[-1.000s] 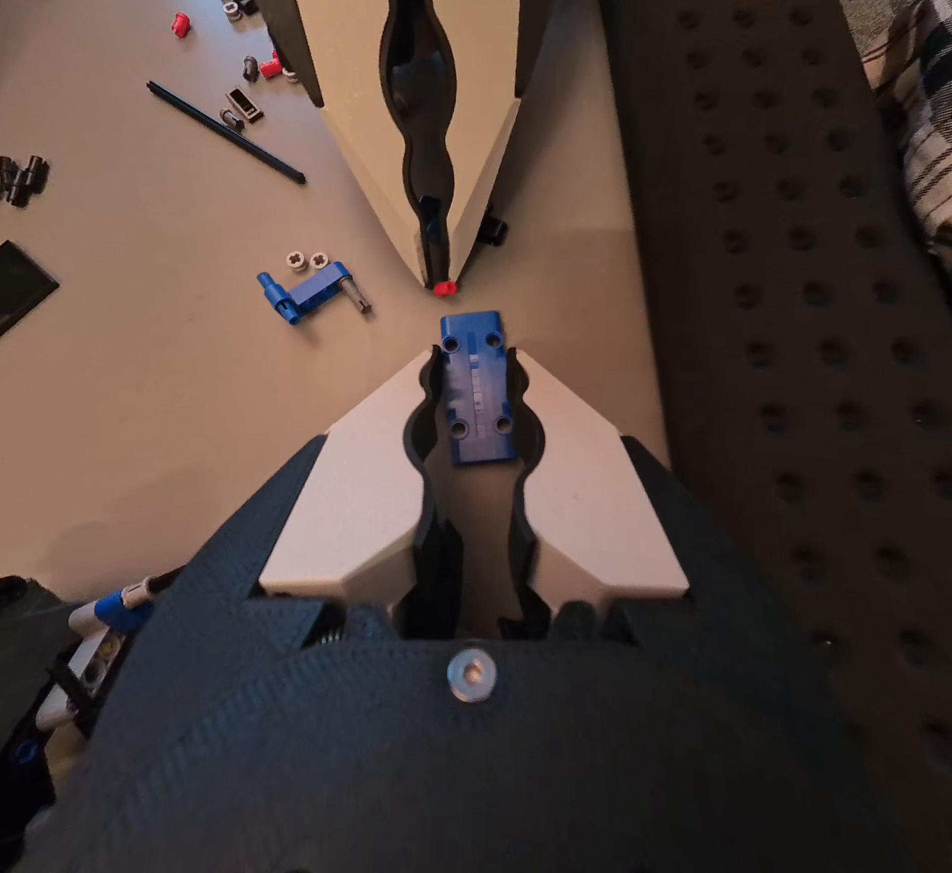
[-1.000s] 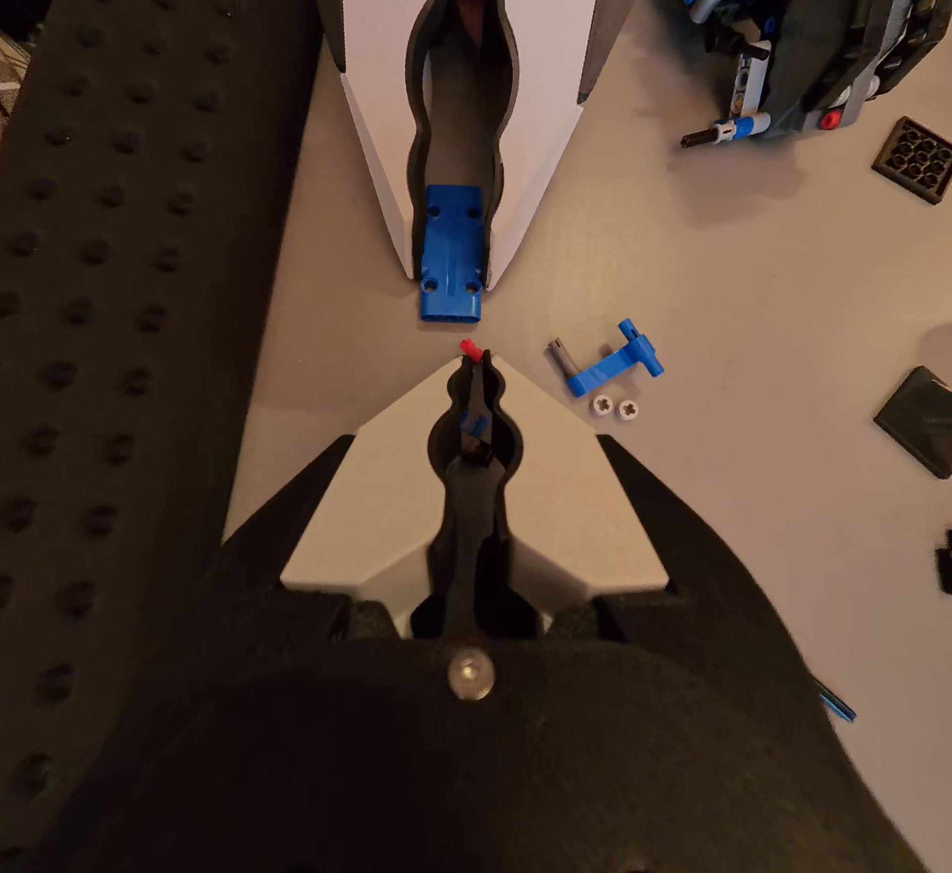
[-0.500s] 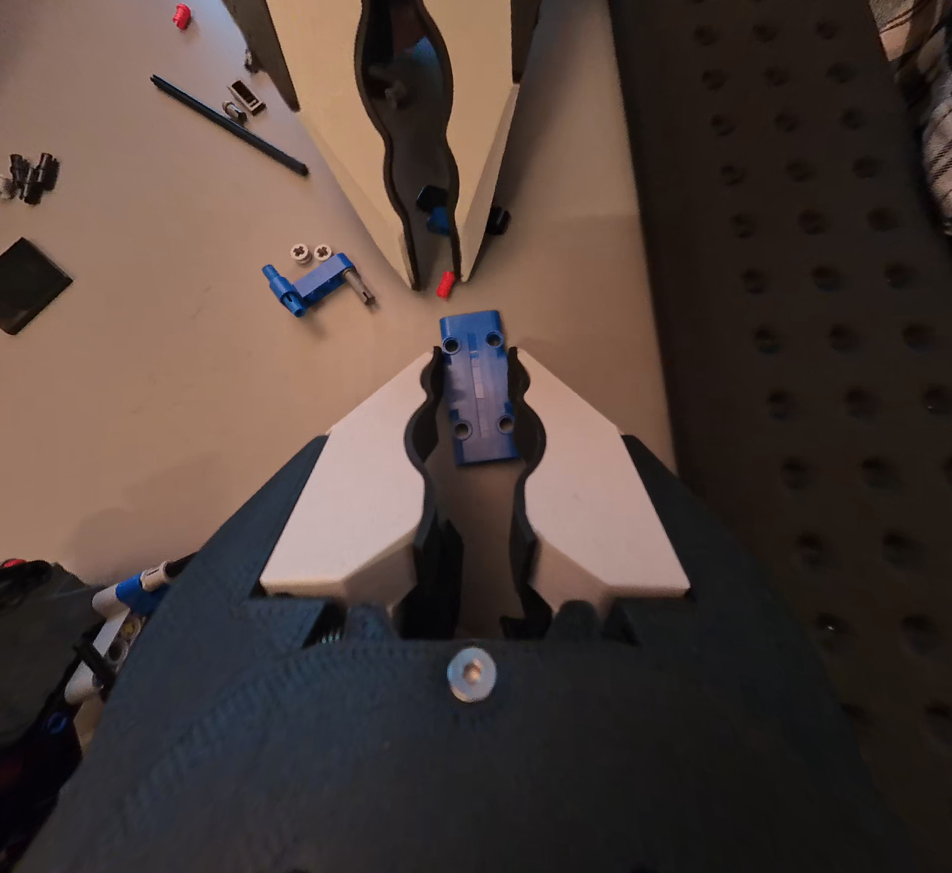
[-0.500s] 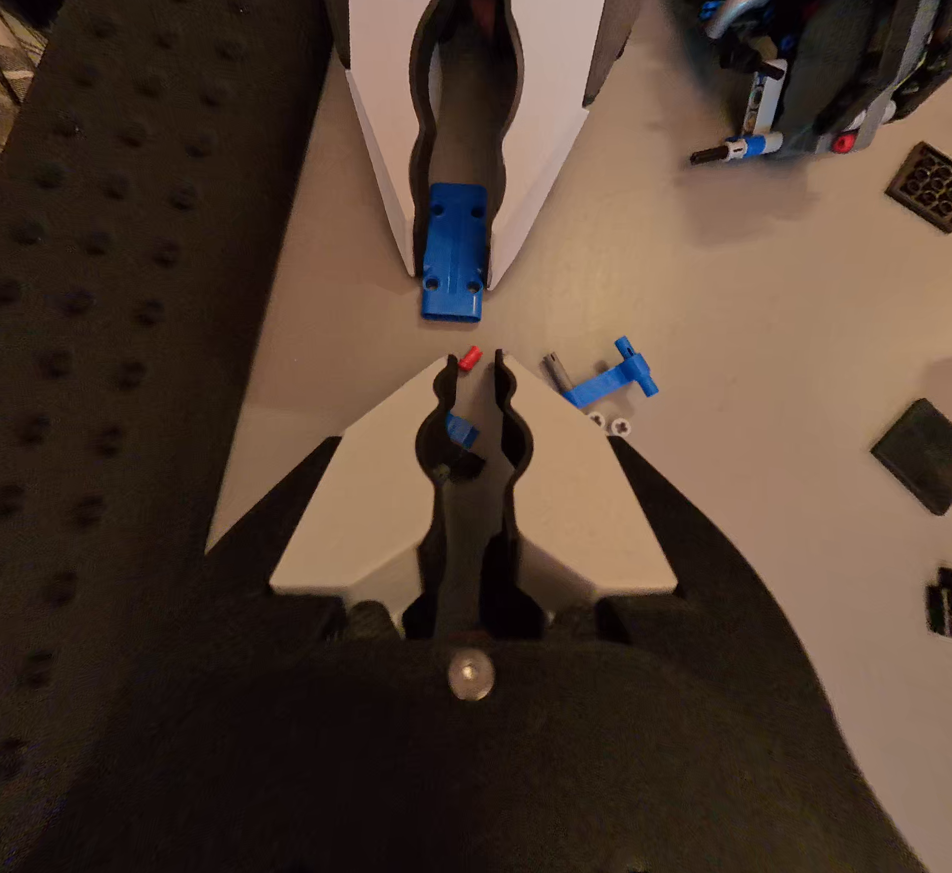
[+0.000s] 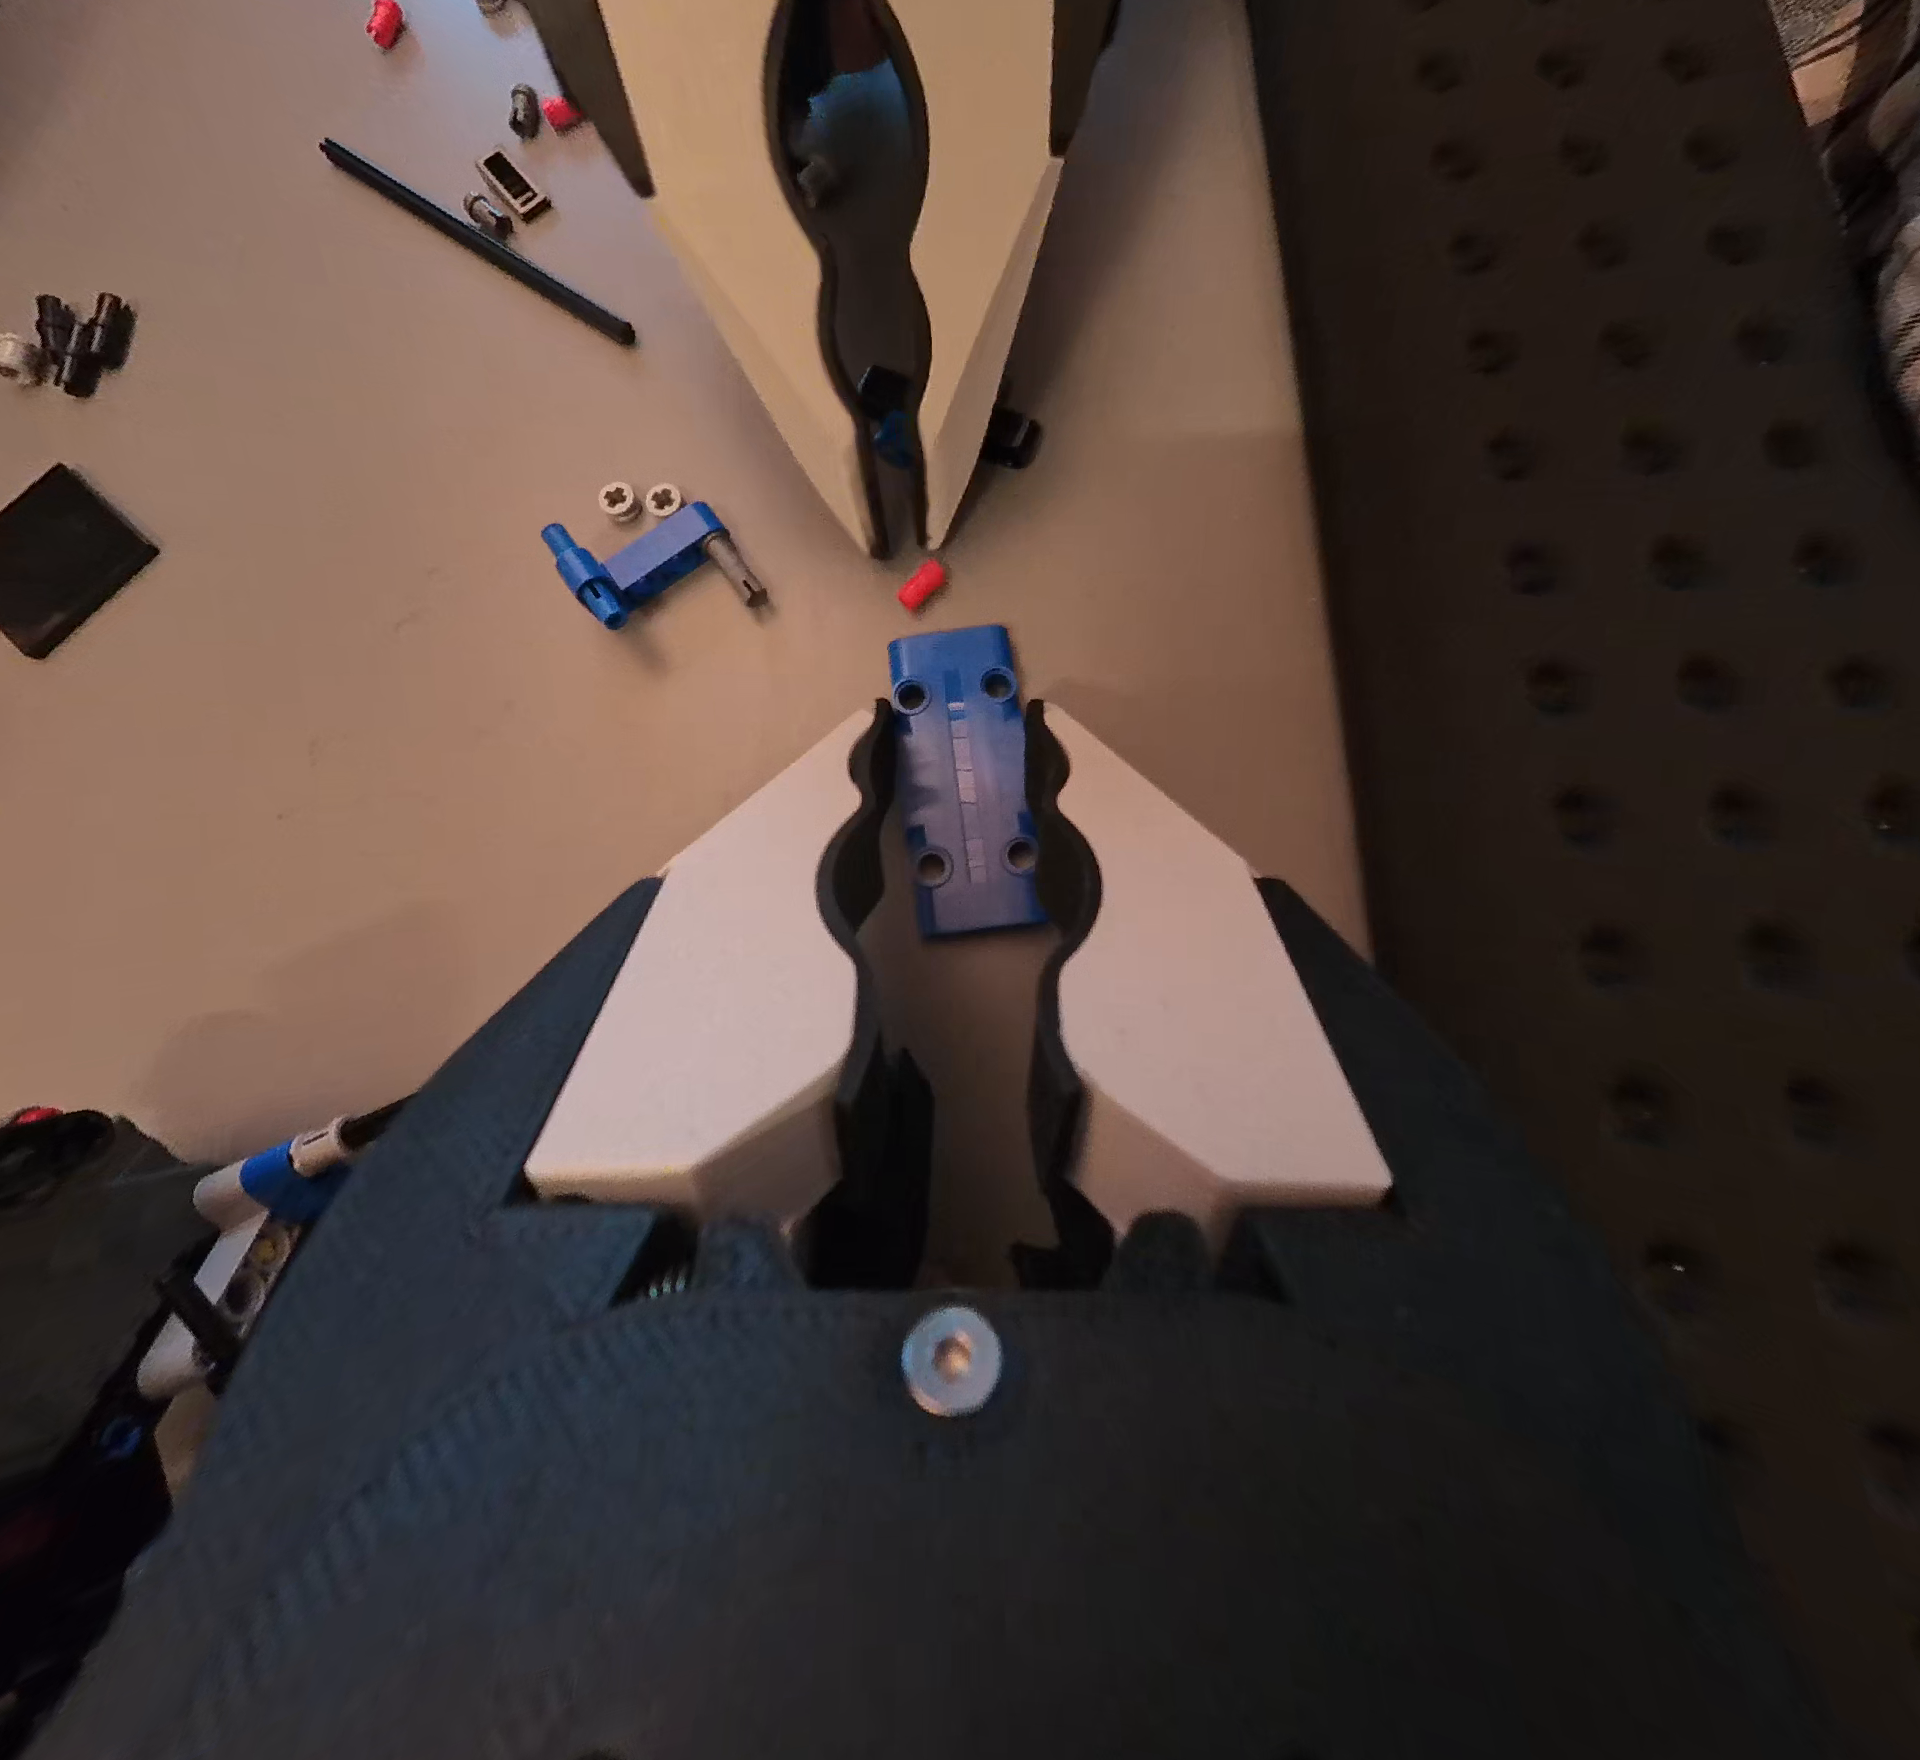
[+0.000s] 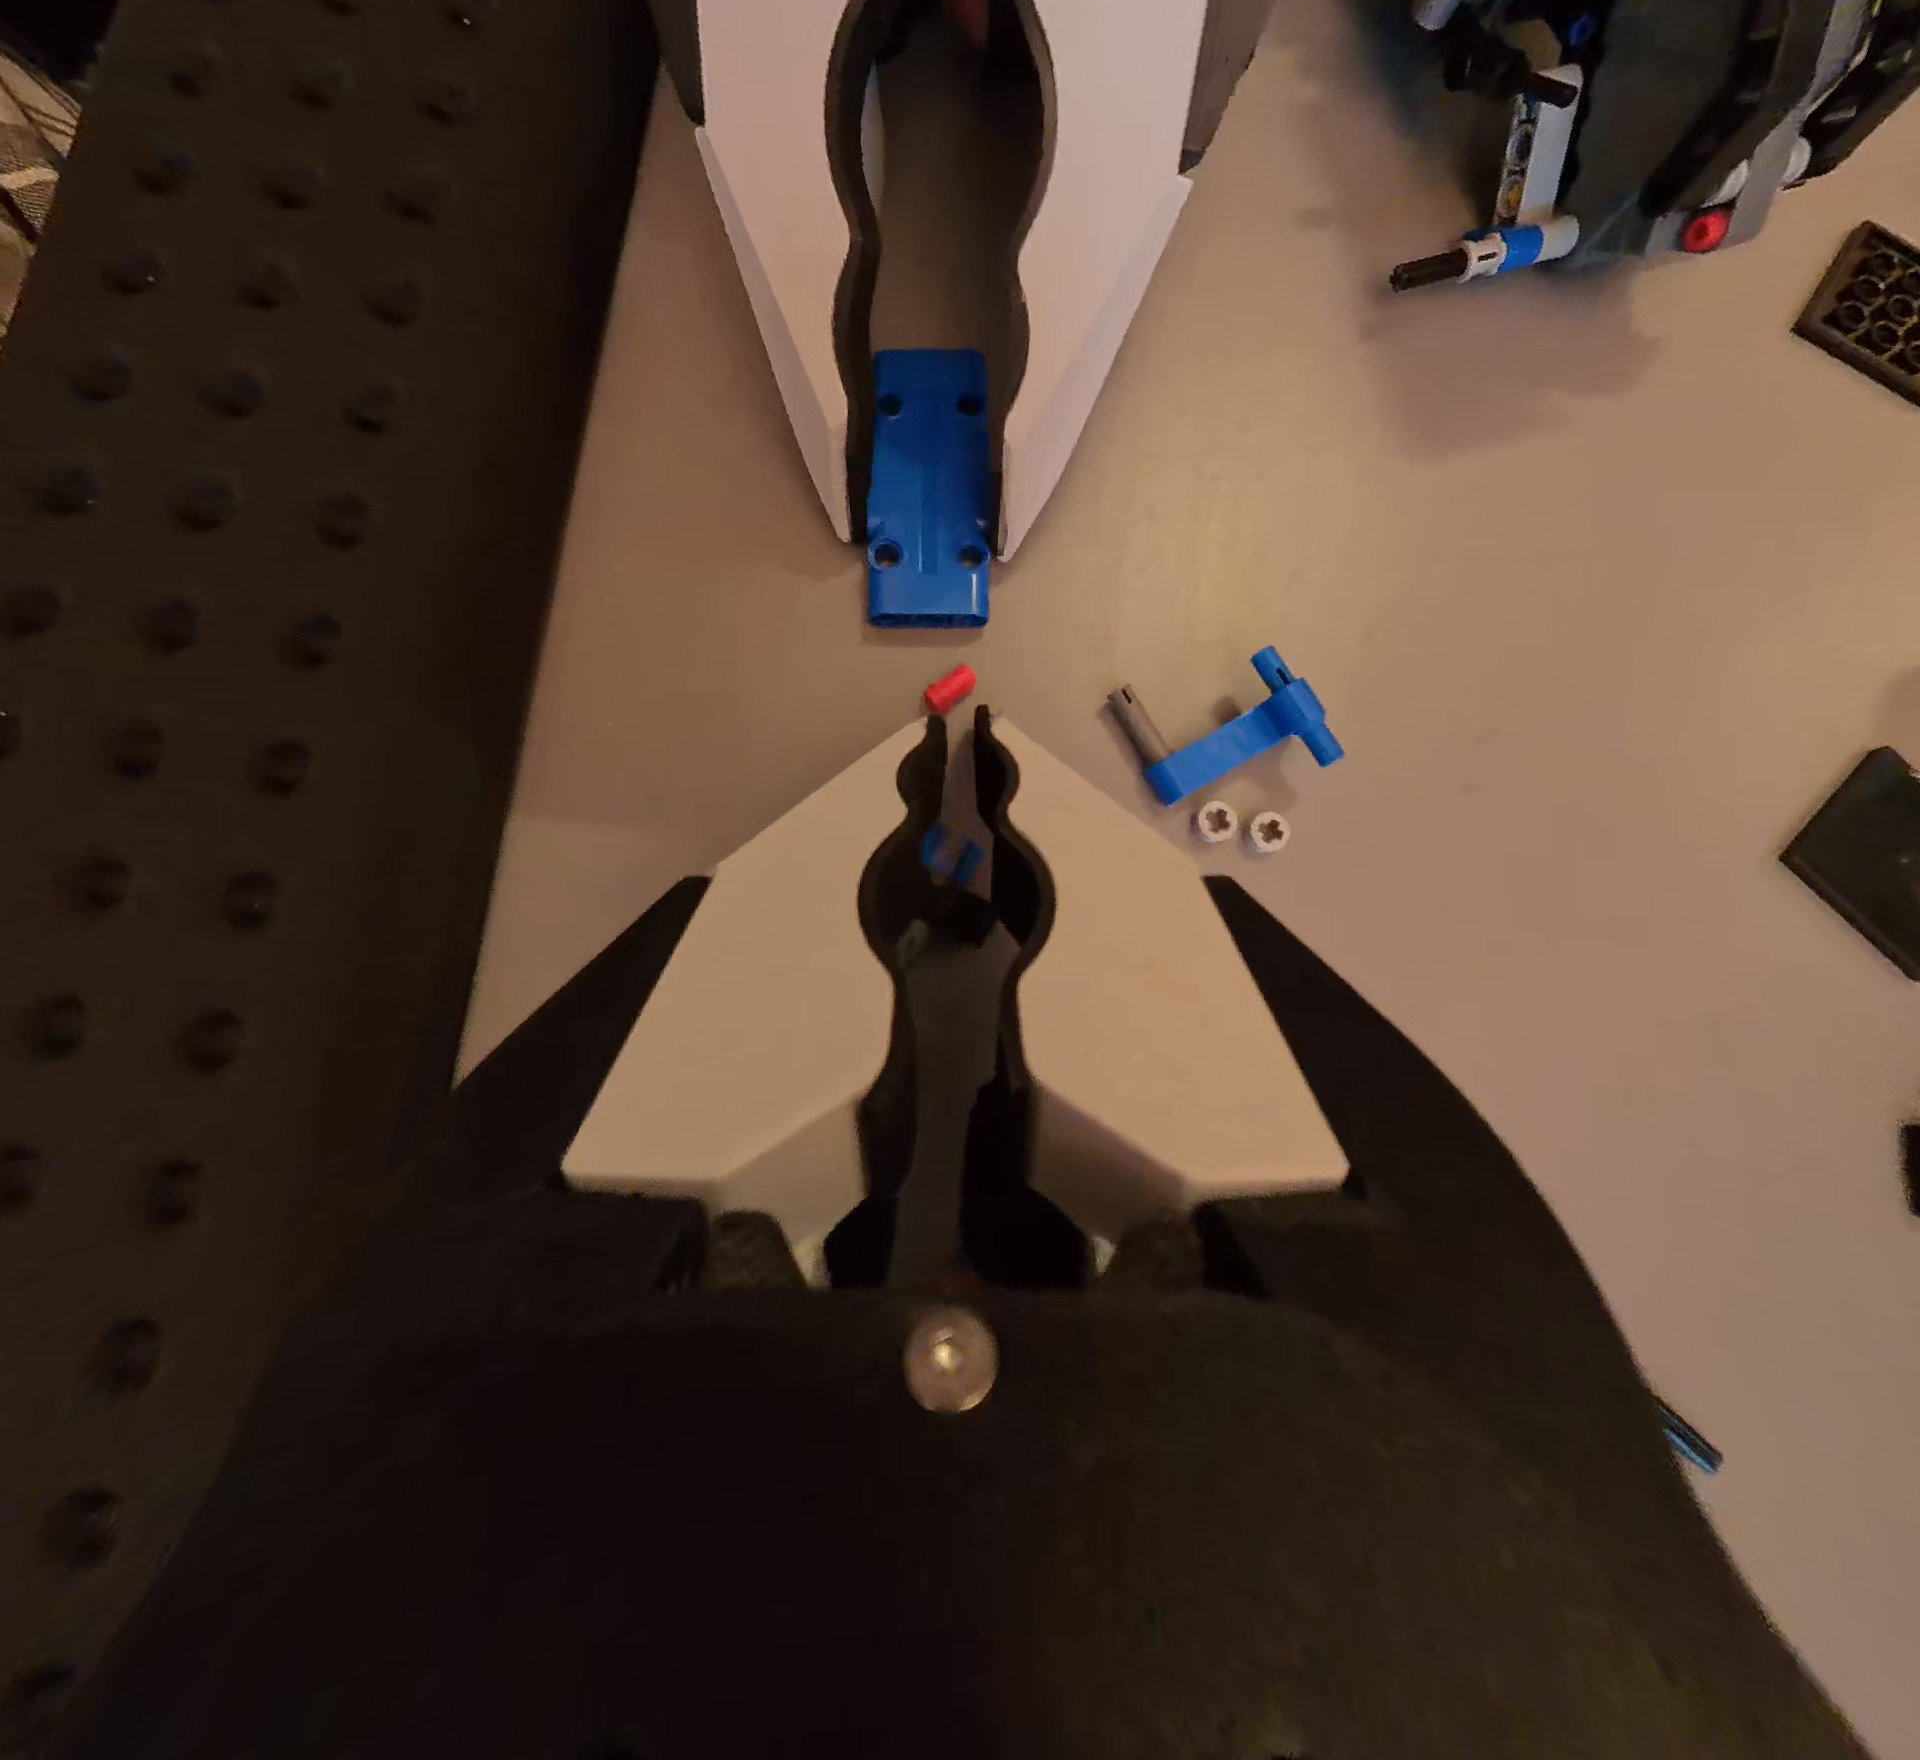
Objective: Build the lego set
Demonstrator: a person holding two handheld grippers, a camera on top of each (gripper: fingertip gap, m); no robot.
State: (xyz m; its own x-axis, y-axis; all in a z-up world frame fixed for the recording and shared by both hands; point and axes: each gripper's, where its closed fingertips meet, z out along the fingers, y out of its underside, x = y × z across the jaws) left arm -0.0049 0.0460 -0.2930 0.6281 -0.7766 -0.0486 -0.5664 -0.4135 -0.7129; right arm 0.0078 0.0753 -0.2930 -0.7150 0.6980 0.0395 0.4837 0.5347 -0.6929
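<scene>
Two grippers tip to tip over the tan bench (image 5: 312,827). Left gripper (image 5: 958,713): jaws clamped on a flat blue plate (image 5: 966,780) with four holes, gripped by its long edges, far end poking out beyond the tips. Right gripper (image 6: 958,723): jaws slightly parted, a narrow gap at the tips, nothing pinched there; a small blue piece (image 6: 951,853) and a dark one seen through the gap farther back, held or merely lying beneath, cannot tell. One tiny red pin (image 6: 949,687) loose on the bench between the two sets of tips, just beyond the right jaws and just short of the blue plate, touching neither. Right of that in the right wrist view, a blue crank-shaped assembly (image 6: 1231,739) with a grey axle, two white bushes (image 6: 1242,825) beside it. Far right, the partly built model (image 6: 1683,48).
</scene>
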